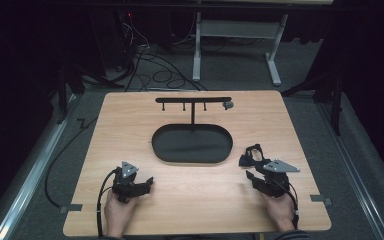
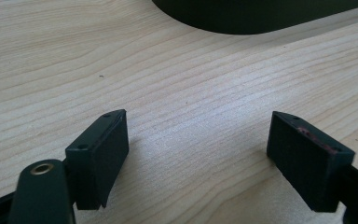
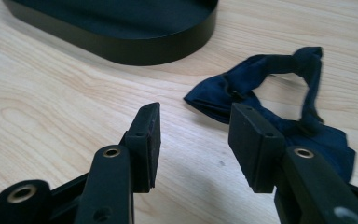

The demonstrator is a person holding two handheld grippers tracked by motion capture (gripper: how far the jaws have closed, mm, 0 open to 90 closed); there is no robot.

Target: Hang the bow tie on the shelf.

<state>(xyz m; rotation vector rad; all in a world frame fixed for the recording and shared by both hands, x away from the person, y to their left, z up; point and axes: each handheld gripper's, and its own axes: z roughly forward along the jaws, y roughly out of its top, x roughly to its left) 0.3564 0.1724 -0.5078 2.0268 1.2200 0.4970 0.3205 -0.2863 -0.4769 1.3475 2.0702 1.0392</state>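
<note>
A dark navy cloth loop (image 1: pixel 255 151) (image 3: pixel 242 81), shaped like a bow tie, lies on the wooden table (image 1: pixel 130 130) just right of the black oval tray (image 1: pixel 192 161) (image 3: pixel 144 46). My right gripper (image 1: pixel 246 168) (image 3: pixel 196 126) is low over the table right next to the cloth, jaws open. The cloth lies beyond and behind its right fingertip (image 3: pixel 254 140), with one corner reaching ahead of the gap, and no pad presses on it. My left gripper (image 1: pixel 149 183) (image 2: pixel 198 140) rests near the table's front left, open over bare wood, with the tray's edge (image 2: pixel 242 18) ahead of it.
A black T-shaped rack (image 1: pixel 193 100) with small hooks rises from the tray's far side; a small grey piece (image 1: pixel 228 105) hangs at its right end. Cables (image 1: pixel 100 200) trail from both grippers. Grey floor and a white frame lie beyond the table.
</note>
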